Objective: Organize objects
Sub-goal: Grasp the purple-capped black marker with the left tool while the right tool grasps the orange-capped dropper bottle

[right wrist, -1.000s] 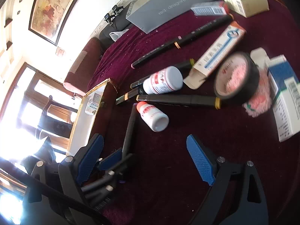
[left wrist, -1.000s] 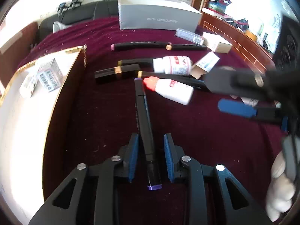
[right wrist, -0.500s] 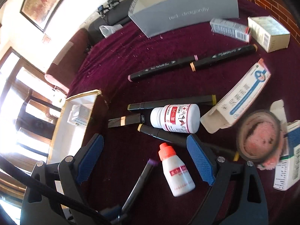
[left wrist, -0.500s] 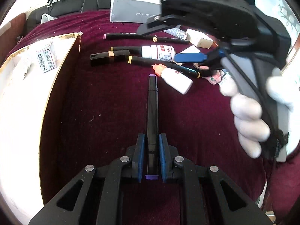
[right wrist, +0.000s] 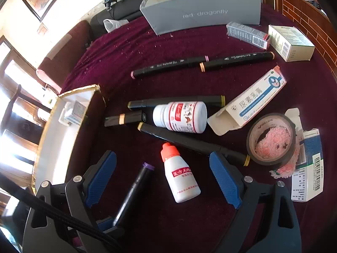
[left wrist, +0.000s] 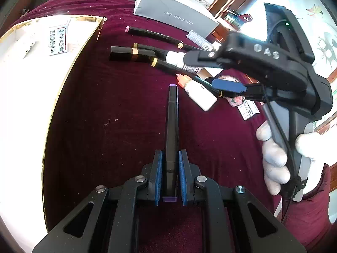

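- purple-capped marker (left wrist: 172,135) clamped btwn blue pads of left gripper (left wrist: 170,168), near its rear end; barrel sticks fwd along the fingers, far cap over the maroon cloth (left wrist: 118,109). Can't tell if the tip touches the cloth or rides just above it.
- Same marker in right wrist view (right wrist: 134,189), low left, angled up-right.
- right gripper (right wrist: 166,177) jaws wide apart, nothing gripped. Small white bottle w/ orange cap (right wrist: 179,172) lies on the cloth btwn its fingers, pads not touching it.
- In left view the right gripper sits upper right, held by a white-gloved hand (left wrist: 278,158).
- Beyond the small bottle: black marker w/ yellow ends (right wrist: 193,143) lying diagonal, then a bigger white pill bottle (right wrist: 181,116) on its side, touching two more dark markers behind/left of it.
- Farther back: two markers end to end, pink-capped (right wrist: 168,66) and orange-capped (right wrist: 238,61).
- Right side: open white/blue carton (right wrist: 248,105), black tape roll (right wrist: 271,139) over smth pink, blue/white box (right wrist: 309,166).
- Back: grey "red dragonfly" box (right wrist: 202,12), two small cartons beside it.
- Left: gold-edged white tray (left wrist: 25,88) w/ a small barcoded box (left wrist: 59,40) inside.
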`<state>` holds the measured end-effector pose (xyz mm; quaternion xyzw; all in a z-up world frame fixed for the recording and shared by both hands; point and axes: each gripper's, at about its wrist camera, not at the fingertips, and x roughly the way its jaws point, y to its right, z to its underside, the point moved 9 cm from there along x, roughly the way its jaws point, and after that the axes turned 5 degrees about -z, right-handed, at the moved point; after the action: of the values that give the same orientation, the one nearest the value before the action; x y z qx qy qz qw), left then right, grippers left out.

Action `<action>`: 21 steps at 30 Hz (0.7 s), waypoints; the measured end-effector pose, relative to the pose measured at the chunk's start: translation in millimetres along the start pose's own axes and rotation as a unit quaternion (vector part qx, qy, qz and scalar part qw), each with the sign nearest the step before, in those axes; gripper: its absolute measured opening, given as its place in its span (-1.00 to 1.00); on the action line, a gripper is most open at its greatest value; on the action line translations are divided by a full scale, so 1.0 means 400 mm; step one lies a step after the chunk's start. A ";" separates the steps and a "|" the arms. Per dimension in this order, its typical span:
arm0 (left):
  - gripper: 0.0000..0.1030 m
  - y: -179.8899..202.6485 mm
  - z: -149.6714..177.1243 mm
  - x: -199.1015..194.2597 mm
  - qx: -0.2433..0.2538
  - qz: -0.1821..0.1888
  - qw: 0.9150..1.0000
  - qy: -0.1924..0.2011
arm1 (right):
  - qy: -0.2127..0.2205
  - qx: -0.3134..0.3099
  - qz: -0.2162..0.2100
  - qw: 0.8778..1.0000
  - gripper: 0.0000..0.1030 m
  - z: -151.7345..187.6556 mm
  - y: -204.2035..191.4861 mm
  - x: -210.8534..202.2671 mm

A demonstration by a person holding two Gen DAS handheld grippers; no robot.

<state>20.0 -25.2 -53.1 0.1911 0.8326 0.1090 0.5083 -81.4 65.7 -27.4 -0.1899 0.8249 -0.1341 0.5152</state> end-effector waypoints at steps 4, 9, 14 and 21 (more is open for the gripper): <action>-0.77 0.005 -0.010 0.009 0.010 -0.019 1.000 0.001 | -0.012 -0.035 0.042 0.998 0.59 0.013 0.002 0.021; -0.74 0.032 -0.031 0.029 0.051 -0.072 0.996 0.010 | -0.018 -0.063 0.089 0.994 0.07 0.024 0.015 0.030; -0.39 0.060 -0.042 0.043 0.066 -0.086 0.994 0.008 | -0.028 -0.070 0.122 0.990 -0.23 0.044 0.035 0.037; -0.06 0.072 -0.057 0.053 0.077 -0.090 0.993 0.003 | -0.031 -0.076 0.145 0.986 -0.47 0.052 0.031 0.037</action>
<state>-3.1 10.2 -48.7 0.1536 0.8538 -0.0009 0.4974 -70.7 69.5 -53.4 -0.1113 0.8350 0.0115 0.5388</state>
